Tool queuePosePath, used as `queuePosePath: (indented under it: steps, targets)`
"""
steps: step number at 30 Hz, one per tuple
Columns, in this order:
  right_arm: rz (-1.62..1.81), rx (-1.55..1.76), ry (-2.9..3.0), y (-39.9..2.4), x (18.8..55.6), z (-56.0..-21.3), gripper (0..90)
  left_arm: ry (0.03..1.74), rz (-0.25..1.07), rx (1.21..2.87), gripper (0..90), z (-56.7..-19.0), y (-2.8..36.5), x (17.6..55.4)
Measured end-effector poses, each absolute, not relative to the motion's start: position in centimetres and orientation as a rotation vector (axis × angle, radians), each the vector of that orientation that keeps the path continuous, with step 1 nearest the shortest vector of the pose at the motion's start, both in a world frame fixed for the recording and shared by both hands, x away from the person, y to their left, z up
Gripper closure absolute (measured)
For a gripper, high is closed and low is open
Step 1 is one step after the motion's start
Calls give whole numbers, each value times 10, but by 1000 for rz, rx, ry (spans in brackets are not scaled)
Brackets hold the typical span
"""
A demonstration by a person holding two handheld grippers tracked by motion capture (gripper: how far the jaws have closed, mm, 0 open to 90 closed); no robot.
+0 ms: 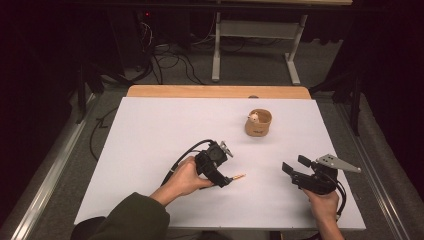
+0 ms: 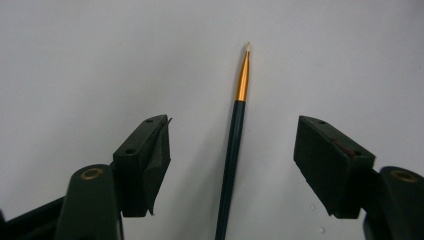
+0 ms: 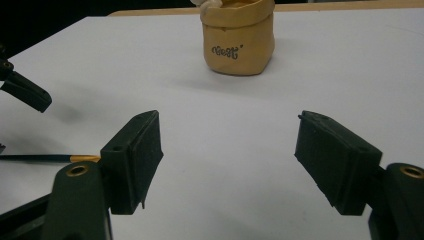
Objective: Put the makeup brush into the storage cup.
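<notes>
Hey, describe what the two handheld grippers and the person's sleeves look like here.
Both grippers are black. The left gripper trails a black cable and has blocky jaws with brass-coloured rivets at the joints. The right gripper carries a grey three-cornered plate on top and also trails a black cable. The left forearm wears an olive-green sleeve.

Dim room; grey carpet floor (image 1: 260, 70), tangled cables (image 1: 170, 62), white-legged desk frame (image 1: 255, 30) behind.

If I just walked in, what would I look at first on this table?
Probably the thin paintbrush with its gold collar, lying on the white table between the open jaws of the left gripper. Next, the little tan pouch standing alone farther back, right of the middle. The right gripper waits open near the front right.
</notes>
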State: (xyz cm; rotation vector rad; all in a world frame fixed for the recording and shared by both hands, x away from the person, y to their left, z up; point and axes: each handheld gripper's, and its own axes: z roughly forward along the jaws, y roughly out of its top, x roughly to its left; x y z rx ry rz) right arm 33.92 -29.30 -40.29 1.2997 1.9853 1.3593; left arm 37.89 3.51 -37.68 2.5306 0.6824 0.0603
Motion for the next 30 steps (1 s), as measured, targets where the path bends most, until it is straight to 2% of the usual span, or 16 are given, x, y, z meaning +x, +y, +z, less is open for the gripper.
queuePosePath:
  steps: [19, 30]
  targets:
    - [1345, 1335, 1973, -294, 339, -403, 284, 689, 52, 2587, 335, -383, 31, 379]
    - [1341, 1331, 1988, -294, 340, -404, 284, 670, 51, 2662, 383, -390, 26, 377]
